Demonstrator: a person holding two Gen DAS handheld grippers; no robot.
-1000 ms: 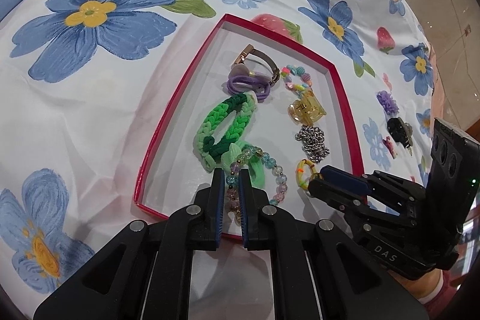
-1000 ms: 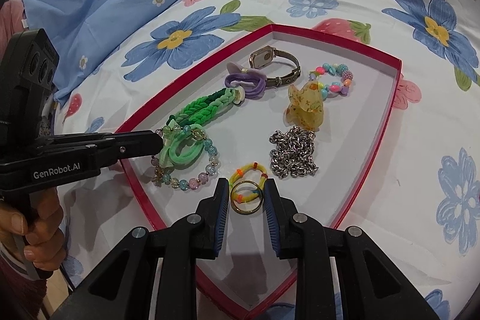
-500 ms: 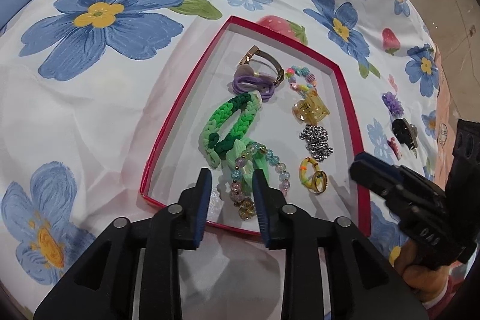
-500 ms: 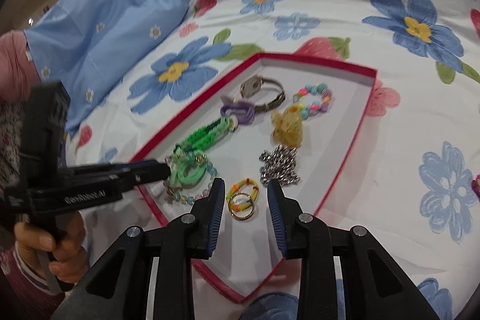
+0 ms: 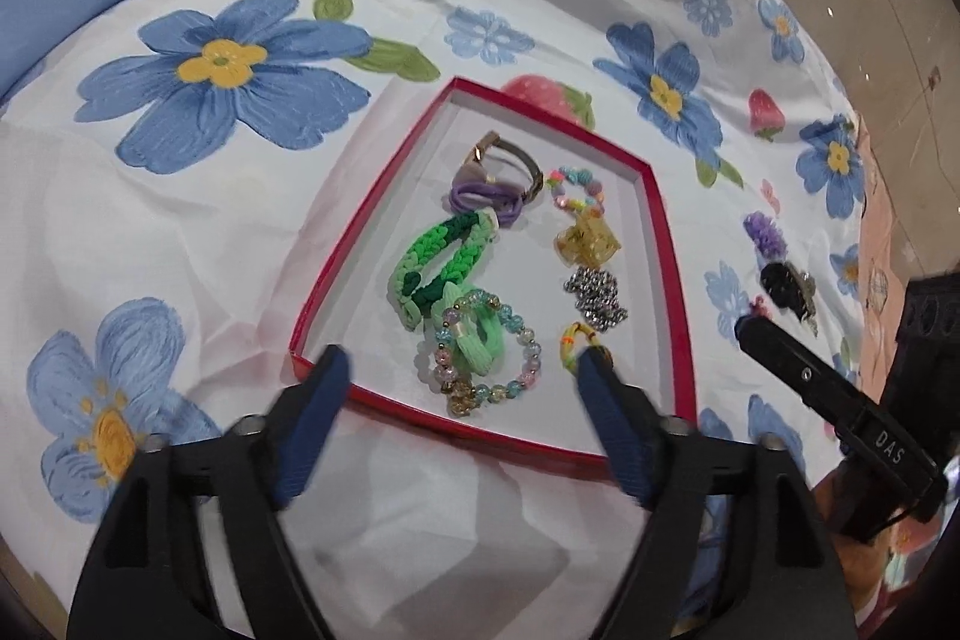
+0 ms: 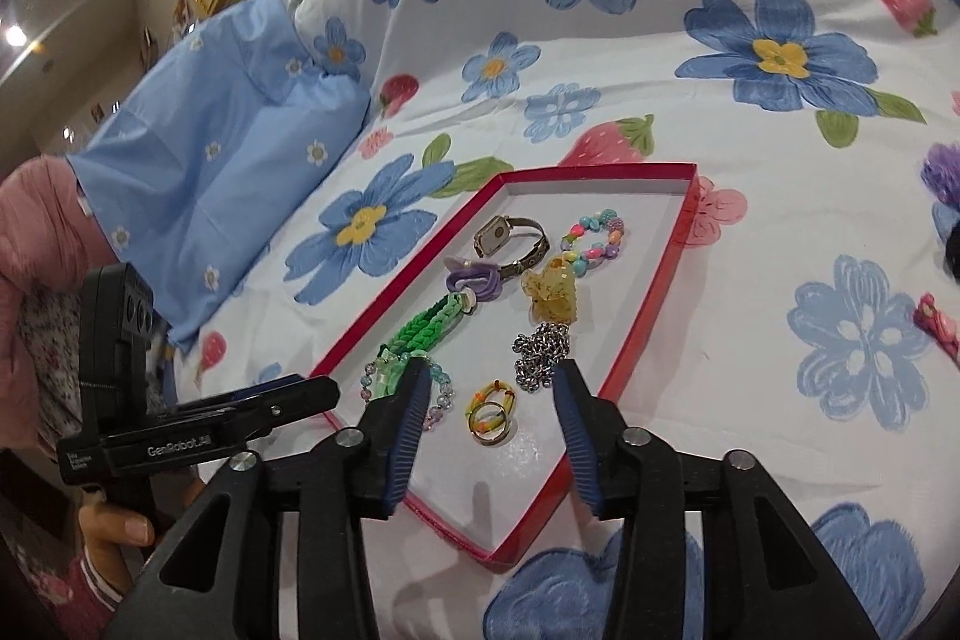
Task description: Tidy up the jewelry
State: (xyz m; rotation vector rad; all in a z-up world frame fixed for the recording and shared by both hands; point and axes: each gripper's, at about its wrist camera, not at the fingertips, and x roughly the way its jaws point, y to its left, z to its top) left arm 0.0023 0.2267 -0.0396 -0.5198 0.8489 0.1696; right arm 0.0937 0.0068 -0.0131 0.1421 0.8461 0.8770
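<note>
I am holding my left gripper (image 5: 459,403) spread wide over the near rim of the red tray (image 5: 669,280), nothing between its blue pads. My right gripper (image 6: 492,415) is hanging open too, above the tray's near corner, its fingers bracketing the gold ring (image 6: 489,427) and the yellow band (image 6: 498,397) without touching them. The jewelry is lying inside the tray — the green braided bracelet (image 5: 444,262) overlapping the beaded bracelet (image 5: 489,352), the silver chain (image 5: 597,295) just beyond an amber clip (image 5: 588,241), the watch (image 6: 510,241) toward the far end. The strip along the tray's left wall is sitting bare (room to come in). Out on the flowered sheet (image 5: 180,196), a purple piece (image 5: 765,235) and a dark one (image 5: 786,283) — possibly hair clips — are lying beside the tray's right rim.
</note>
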